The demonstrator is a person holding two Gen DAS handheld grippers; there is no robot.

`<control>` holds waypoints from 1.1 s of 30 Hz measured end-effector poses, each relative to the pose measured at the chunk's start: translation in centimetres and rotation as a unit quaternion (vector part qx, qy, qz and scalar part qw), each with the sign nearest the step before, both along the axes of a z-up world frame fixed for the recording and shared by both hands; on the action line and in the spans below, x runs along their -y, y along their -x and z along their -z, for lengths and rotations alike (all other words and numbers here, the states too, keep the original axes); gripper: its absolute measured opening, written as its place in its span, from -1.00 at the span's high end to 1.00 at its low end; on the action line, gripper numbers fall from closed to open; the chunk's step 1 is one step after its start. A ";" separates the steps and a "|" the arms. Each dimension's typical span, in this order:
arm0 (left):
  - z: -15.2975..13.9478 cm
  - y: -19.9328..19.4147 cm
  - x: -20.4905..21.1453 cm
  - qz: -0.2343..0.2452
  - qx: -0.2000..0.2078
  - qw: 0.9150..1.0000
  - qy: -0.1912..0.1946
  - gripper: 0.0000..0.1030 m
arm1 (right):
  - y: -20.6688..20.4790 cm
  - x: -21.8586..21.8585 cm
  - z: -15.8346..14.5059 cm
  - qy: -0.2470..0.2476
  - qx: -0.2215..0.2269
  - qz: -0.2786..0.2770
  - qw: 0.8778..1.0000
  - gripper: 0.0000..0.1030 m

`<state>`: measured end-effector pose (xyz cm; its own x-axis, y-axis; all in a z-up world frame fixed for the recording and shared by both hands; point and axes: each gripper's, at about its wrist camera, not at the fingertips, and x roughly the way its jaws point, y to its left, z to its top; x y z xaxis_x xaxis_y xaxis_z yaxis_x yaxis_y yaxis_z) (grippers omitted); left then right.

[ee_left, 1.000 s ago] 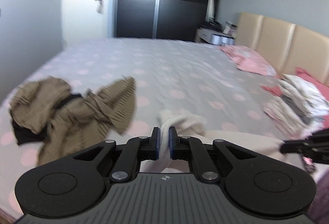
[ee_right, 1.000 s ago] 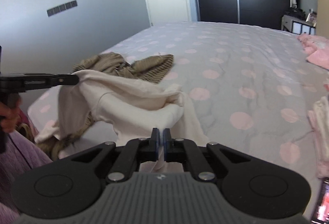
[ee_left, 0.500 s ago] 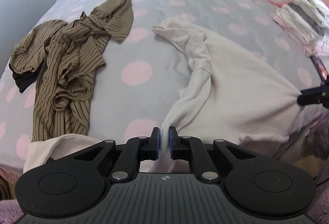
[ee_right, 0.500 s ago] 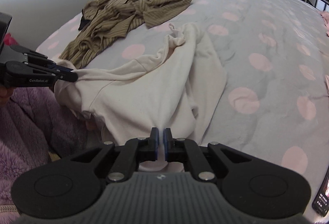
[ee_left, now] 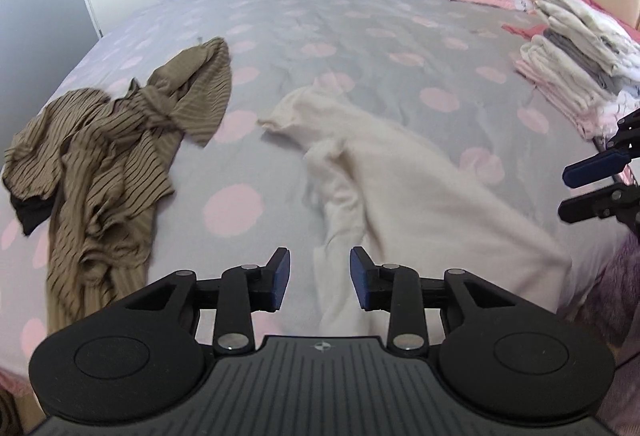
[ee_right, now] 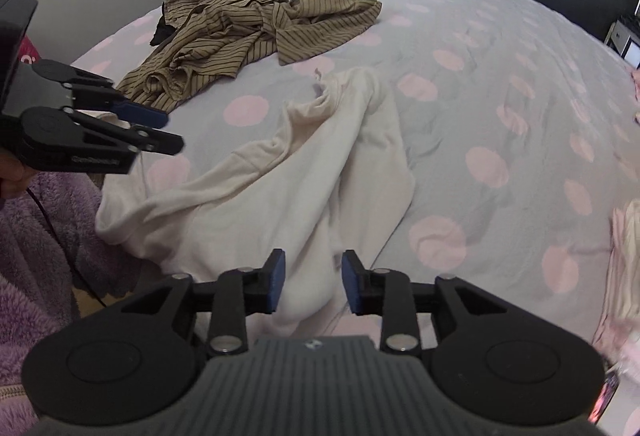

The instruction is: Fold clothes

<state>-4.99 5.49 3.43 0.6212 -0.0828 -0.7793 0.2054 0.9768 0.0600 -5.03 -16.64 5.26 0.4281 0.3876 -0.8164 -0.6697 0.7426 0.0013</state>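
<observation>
Your left gripper (ee_left: 319, 278) and right gripper (ee_right: 311, 286) hover level, jaws released, over the soft, rumpled cream sweater (ee_left: 420, 196) lying on the dotted bed (ee_left: 340, 16).

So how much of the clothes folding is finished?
Some is done: a folded stack sits by the headboard. In hand: nothing, since the left gripper and right gripper are both open above the cream top, which lies spread but unfolded. Left: folding it, then the crumpled striped brown garment.
</observation>
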 end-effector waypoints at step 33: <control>9.2 -4.6 -8.8 -0.173 -0.092 0.977 0.089 0.84 | -21.1 -10.3 4.1 0.141 0.040 -0.184 0.972 0.23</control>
